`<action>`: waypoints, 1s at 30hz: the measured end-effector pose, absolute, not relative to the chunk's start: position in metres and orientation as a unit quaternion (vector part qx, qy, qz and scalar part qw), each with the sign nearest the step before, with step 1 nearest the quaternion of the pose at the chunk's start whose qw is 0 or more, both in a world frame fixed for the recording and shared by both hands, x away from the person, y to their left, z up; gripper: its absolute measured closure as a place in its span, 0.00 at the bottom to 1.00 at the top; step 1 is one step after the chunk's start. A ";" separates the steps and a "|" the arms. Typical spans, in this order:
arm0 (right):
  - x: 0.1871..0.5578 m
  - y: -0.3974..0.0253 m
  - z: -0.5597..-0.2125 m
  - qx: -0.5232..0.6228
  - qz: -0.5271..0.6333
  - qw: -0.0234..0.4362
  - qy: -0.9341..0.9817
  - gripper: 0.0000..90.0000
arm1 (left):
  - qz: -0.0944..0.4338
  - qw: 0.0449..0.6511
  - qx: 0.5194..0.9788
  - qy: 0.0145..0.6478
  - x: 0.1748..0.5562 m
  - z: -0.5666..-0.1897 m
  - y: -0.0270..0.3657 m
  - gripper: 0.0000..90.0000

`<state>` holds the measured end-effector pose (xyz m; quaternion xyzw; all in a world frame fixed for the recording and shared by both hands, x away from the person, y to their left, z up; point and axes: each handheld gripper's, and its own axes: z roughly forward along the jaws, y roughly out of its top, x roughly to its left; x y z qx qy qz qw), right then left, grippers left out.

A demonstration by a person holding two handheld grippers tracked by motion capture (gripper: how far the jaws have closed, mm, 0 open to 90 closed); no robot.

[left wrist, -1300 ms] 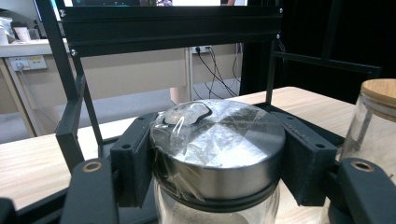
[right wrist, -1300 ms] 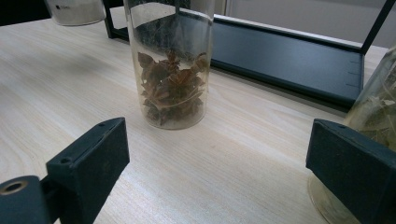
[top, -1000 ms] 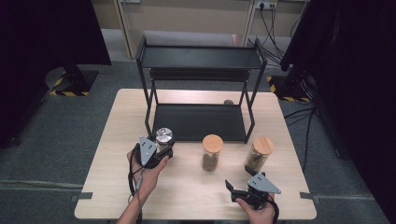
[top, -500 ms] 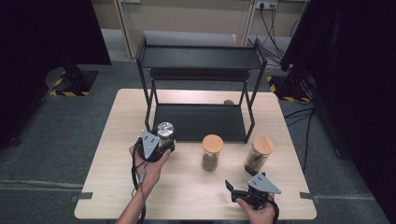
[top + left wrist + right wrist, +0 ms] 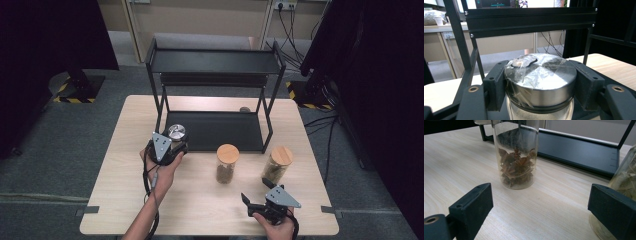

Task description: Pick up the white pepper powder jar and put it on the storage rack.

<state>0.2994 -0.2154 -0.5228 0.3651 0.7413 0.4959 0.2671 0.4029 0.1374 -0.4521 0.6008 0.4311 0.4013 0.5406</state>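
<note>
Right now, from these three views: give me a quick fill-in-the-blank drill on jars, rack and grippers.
1. The left gripper is shut on the jar with the ____ lid.
2. The two jars standing free on the table have ____ lids.
3. The right gripper holds ____.
4. The black rack has ____ shelves.

Missing: metal; wooden; nothing; two

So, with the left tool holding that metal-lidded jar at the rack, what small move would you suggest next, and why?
Probably ease the left tool forward to carry the metal-lidded jar over the rack's lower shelf before lowering it. Its jaws are clamped on the jar's lid, and the jar sits at the shelf's front left corner beside the upright. The right tool rests open, apart from the two wooden-lidded jars.
</note>
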 end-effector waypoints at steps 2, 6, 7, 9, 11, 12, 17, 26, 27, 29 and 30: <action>0.299 -0.215 -0.523 0.365 0.496 0.267 0.741 0.07 | 0.402 0.537 0.603 0.431 0.406 -0.453 0.137 0.39; 0.299 -0.216 -0.523 0.365 0.496 0.267 0.741 0.07 | 0.402 0.534 0.604 0.434 0.412 -0.456 0.137 0.39; 0.299 -0.216 -0.523 0.365 0.496 0.267 0.741 0.07 | 0.402 0.533 0.604 0.436 0.414 -0.457 0.137 0.39; 0.299 -0.216 -0.523 0.365 0.496 0.267 0.742 0.07 | 0.403 0.531 0.603 0.438 0.416 -0.458 0.137 0.39; 0.299 -0.215 -0.523 0.365 0.496 0.267 0.742 0.07 | 0.404 0.530 0.602 0.440 0.419 -0.459 0.137 0.39; 0.299 -0.215 -0.523 0.365 0.496 0.267 0.742 0.07 | 0.404 0.528 0.603 0.441 0.420 -0.460 0.137 0.39; 0.299 -0.215 -0.523 0.365 0.496 0.267 0.742 0.07 | 0.404 0.527 0.602 0.444 0.426 -0.461 0.134 0.39; 0.299 -0.216 -0.523 0.365 0.497 0.266 0.741 0.07 | 0.408 0.522 0.602 0.446 0.438 -0.459 0.131 0.39; 0.299 -0.216 -0.523 0.365 0.497 0.266 0.741 0.07 | 0.409 0.520 0.603 0.446 0.439 -0.458 0.131 0.39; 0.299 -0.216 -0.523 0.365 0.497 0.266 0.741 0.07 | 0.410 0.519 0.603 0.446 0.442 -0.458 0.130 0.39; 0.299 -0.216 -0.523 0.364 0.497 0.266 0.741 0.07 | 0.410 0.519 0.603 0.446 0.443 -0.458 0.130 0.39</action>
